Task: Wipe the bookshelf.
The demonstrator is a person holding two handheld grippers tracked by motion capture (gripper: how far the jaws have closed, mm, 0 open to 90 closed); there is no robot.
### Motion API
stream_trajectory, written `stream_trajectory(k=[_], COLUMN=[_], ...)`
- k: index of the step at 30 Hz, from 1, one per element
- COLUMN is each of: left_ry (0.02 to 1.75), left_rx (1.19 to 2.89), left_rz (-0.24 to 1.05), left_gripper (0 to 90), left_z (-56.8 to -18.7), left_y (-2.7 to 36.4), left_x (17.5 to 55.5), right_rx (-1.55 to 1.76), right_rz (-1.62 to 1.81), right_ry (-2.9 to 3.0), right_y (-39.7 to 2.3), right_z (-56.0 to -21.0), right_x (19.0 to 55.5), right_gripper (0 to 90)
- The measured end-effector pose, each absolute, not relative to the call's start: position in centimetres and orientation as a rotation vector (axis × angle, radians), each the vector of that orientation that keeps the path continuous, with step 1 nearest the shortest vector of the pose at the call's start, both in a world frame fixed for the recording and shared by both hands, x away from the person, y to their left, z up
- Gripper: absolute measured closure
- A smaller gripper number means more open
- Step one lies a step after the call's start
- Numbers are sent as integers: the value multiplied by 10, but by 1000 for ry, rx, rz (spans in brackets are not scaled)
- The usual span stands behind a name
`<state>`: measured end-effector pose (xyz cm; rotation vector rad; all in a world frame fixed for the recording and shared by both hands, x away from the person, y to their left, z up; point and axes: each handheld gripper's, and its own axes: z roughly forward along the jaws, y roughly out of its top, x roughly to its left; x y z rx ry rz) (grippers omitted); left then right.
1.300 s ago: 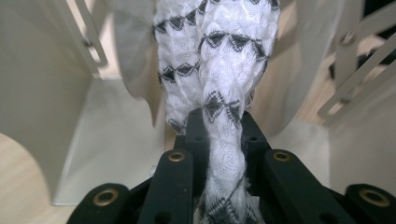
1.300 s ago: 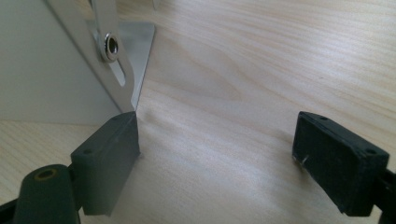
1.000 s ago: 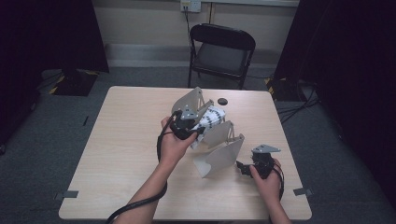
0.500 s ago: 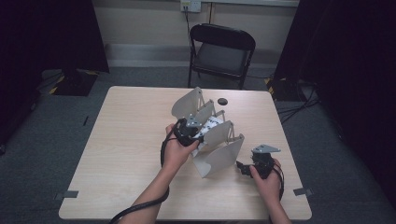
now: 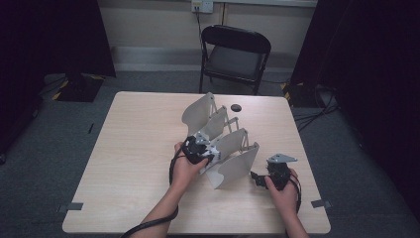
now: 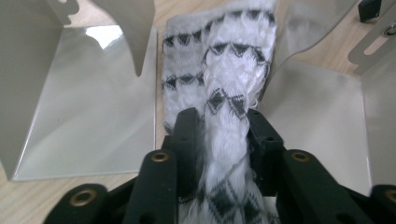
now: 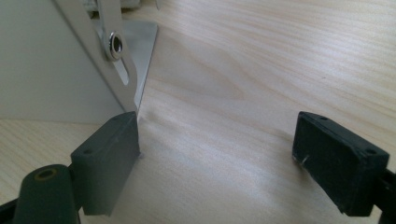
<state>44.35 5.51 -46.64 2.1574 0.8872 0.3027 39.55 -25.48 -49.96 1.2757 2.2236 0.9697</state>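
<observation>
A grey metal divider rack [image 5: 233, 163] with several upright plates stands on the wooden table [image 5: 133, 148]. My left gripper [image 5: 199, 151] reaches down into it from the near side, shut on a white knit cloth with black diamond patterns [image 5: 210, 148]. In the left gripper view the cloth [image 6: 229, 60] hangs between two plates [image 6: 88, 93] and fills the gap of my left gripper [image 6: 224, 126]; its jaws have just been opening, the pads still touching the cloth. My right gripper [image 5: 255, 177] rests open on the table beside the rack's near right corner [image 7: 42, 70], nothing between its pads [image 7: 109, 154].
A small black round object [image 5: 236, 107] lies on the table behind the rack. A black folding chair [image 5: 235, 54] stands past the far edge. Dark curtains close in both sides. Bare tabletop spreads to the left of the rack.
My left hand has sunk with the cloth, from above the rack down between its plates. The right hand and gripper have stayed where they were.
</observation>
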Motion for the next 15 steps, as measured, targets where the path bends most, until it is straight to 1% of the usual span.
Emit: stream_trajectory(k=[3,7,9,11,13,14,15], left_ry=[895,898,908,911,919,924,927], left_rx=[2163,2158,2163,2180,2186,2188,2183], left_rz=[309,303,285,288,273,267,245], left_gripper=[618,573,570,548,547,560,613], left_z=[-466,-462,-464,-468,-474,-477,-480], left_y=[61,71,74,76,77,77,77], left_x=[441,436,434,432,431,432,432], right_rx=[1275,1278,1278,1278,1278,1278,1278], right_rz=[970,969,969,969,969,969,969], right_ry=[2223,2223,2222,2221,2221,2221,2221], right_y=[-255,-255,-255,-254,-254,-254,-254], right_z=[-500,-500,-500,-500,-500,-500,-500], right_x=[396,395,395,395,395,395,395], right_gripper=[142,142,142,142,142,142,142])
